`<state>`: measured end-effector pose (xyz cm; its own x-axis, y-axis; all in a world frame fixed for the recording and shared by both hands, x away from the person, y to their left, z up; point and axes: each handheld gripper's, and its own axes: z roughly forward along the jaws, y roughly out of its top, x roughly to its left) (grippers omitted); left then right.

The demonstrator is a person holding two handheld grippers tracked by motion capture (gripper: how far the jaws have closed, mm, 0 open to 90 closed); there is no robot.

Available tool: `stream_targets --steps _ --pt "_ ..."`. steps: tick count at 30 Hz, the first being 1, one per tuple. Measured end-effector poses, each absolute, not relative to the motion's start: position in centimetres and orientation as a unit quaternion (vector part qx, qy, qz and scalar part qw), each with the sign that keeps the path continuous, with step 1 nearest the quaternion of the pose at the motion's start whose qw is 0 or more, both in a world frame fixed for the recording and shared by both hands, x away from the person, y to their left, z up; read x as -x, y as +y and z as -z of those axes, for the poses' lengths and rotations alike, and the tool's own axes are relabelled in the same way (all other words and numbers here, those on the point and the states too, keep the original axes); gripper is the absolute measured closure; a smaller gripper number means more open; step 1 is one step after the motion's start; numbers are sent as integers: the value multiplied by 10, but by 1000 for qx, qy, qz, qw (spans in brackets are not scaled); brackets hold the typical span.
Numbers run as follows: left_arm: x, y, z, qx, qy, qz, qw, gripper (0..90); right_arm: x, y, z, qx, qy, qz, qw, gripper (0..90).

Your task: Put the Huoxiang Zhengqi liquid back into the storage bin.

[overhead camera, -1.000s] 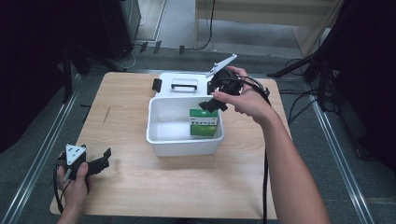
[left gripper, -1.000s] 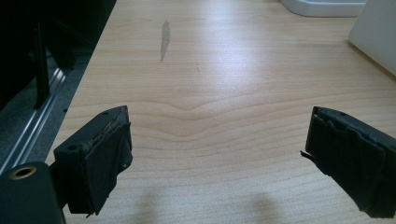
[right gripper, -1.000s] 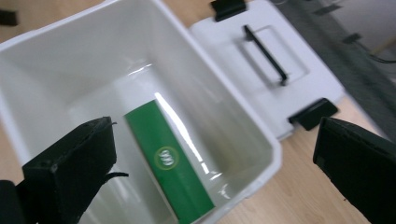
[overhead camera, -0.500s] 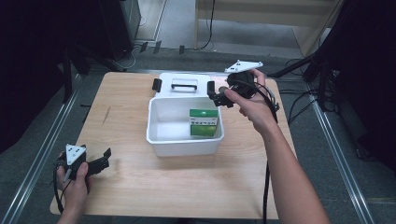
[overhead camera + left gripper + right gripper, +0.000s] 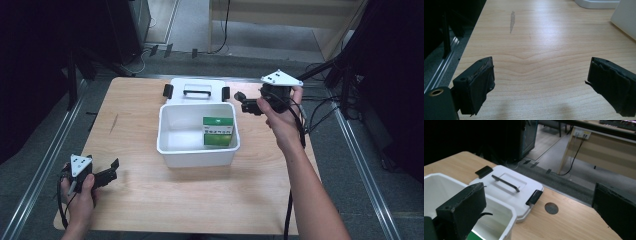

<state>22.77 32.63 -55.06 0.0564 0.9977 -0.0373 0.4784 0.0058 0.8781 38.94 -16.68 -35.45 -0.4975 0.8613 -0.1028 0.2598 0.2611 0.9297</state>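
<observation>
R gripper (image 5: 246, 104) is held up past the far right corner of the white bin (image 5: 196, 154), jaws wide apart w/ nothing between them. The green box (image 5: 218, 131) stands inside the bin against its right wall, just below & to the near side of this gripper, clear of the jaws. In the right gripper view the bin's rim (image 5: 496, 207) sits under the left jaw, and a sliver of green shows at the bottom edge. Ahead of the jaws lies the white lid (image 5: 507, 191) w/ its dark handle and black clips, flat on the table (image 5: 135, 200) right behind the bin. Beyond the lid the table's far edge is close; bare wood to the gripper's right.

L gripper (image 5: 107, 175) rests low near the front left corner of the table, jaws also wide apart & empty. Bin is well away, ahead and to its right; in the left gripper view a bin wall (image 5: 625, 18) shows at upper right. Open wood stretches ahead of these jaws, table edge just to their left.
</observation>
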Motion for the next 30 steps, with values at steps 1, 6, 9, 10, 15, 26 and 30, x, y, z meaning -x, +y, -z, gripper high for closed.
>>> stream_targets --steps 1,6,9,10,15,26,30 --pt "-228 326 551 -618 597 -339 383 73 -387 -169 355 -388 721 -472 327 0" --pt "-228 326 551 -619 596 -340 382 73 -378 -185 362 -402 697 -480 350 0" --pt "-228 326 551 -618 597 -341 381 73 -373 -196 367 -409 688 -482 355 0" --pt "-228 326 551 -618 597 -341 381 73 -369 -202 371 -409 687 -485 355 0" --pt "-228 326 551 -618 597 -341 381 73 -358 -213 382 -415 676 -488 364 0" --pt "-228 326 551 -618 597 -342 380 73 -330 -250 422 -437 653 -495 370 0" --pt "-228 326 551 -618 597 -342 380 73 -320 -263 437 -447 643 -495 376 0"
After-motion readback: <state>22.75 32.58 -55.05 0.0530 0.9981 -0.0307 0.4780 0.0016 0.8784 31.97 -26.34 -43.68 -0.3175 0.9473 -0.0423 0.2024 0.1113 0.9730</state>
